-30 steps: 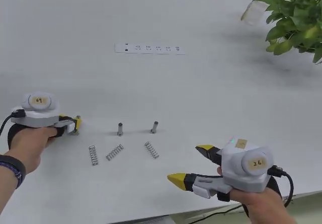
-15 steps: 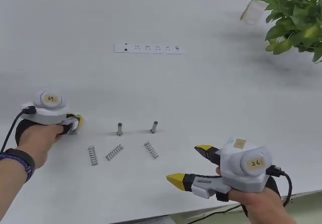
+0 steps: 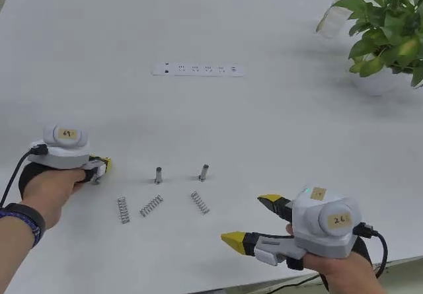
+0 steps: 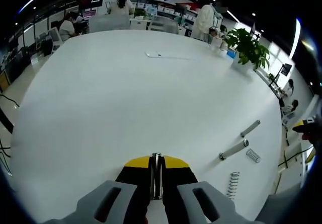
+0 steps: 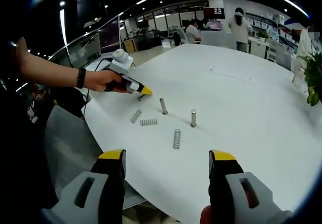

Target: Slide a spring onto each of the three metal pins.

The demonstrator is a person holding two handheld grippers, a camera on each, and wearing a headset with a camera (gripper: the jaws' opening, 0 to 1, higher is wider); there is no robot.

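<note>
One wide white table (image 3: 264, 122) carries everything. At its far right corner stands a leafy green potted plant (image 3: 390, 30), and a white power strip (image 3: 198, 69) lies flat towards the far side, well apart from the work.

Nearest the viewer, on the right, a hand holds the right gripper (image 3: 251, 221) above the table's near edge. Its yellow-tipped jaws are spread wide with nothing between them. On the left, another hand holds the left gripper (image 3: 100, 168) low over the table, its jaws pinching a held pin (image 4: 157, 176). The left gripper view shows this metal pin upright between the yellow tips.

Between the two grippers, a left pin (image 3: 158, 174) and a right pin (image 3: 203, 172) stand upright on the table, side by side but apart. Just nearer the viewer, three springs lie loose in a row: the left spring (image 3: 123, 209), the middle spring (image 3: 151, 205) and the right spring (image 3: 199, 202). None touches a pin.
</note>
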